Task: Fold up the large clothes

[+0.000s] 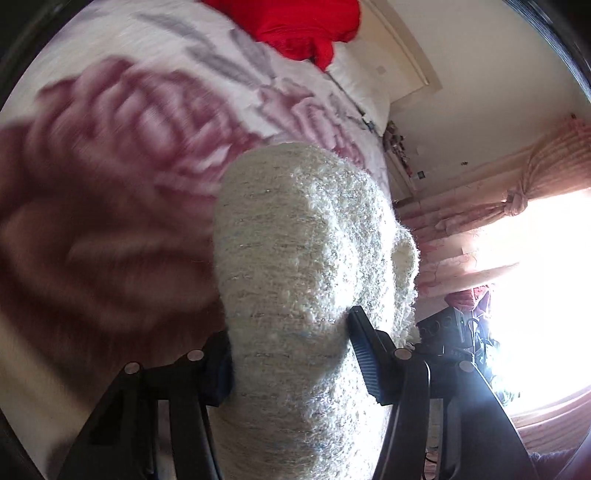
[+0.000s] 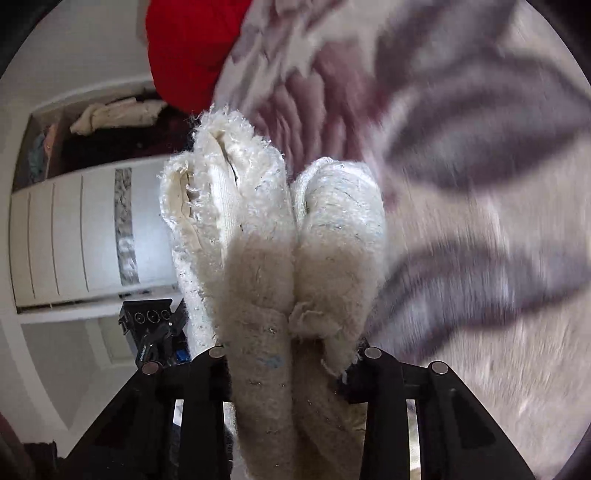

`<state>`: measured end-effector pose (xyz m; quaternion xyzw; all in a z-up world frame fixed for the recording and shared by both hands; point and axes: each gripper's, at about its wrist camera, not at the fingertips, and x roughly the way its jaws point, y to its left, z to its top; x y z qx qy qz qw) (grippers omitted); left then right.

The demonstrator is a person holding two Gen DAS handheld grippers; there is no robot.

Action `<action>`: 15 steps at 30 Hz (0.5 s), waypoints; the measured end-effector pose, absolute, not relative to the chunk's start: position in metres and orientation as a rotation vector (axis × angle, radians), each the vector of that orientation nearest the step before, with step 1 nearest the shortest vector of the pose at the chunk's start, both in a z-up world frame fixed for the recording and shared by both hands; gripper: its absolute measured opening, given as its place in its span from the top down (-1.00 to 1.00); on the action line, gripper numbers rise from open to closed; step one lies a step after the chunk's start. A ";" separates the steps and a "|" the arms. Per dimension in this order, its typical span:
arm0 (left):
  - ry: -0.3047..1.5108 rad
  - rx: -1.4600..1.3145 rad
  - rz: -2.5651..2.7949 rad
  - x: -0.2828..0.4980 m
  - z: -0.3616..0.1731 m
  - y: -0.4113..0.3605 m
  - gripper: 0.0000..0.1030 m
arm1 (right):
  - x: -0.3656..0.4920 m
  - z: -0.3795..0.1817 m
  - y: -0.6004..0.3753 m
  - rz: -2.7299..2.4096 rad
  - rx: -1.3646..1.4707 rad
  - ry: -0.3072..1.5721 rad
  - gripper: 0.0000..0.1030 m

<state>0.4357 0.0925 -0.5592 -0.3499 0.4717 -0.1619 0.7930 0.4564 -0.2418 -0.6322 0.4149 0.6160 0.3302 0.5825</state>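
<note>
Left wrist: I see my left gripper (image 1: 291,354) pinching a thick fold of the cream sweater (image 1: 295,258), bunched between both fingers above the flowered bedspread (image 1: 122,147). Right wrist: right gripper (image 2: 291,358) clamped on two rolled sweater folds running forward; red cloth (image 2: 184,48) beyond.

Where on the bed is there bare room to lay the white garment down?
Free: the flowered blanket between the red cloth and the grippers. Crowded: the blanket's far end under the red cloth. Both the left gripper and right gripper grip the white garment.
</note>
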 end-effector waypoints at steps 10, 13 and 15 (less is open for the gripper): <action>1.046 -0.664 -0.480 0.632 -0.562 0.079 -0.02 | 0.616 -0.610 -0.282 0.654 1.004 1.285 0.29; 1.080 -0.639 -0.489 0.682 -0.587 0.071 -0.02 | 0.664 -0.626 -0.293 0.613 1.002 1.274 0.29; 1.127 -0.605 -0.473 0.706 -0.610 0.063 -0.02 | 0.688 -0.642 -0.296 0.578 0.983 1.286 0.29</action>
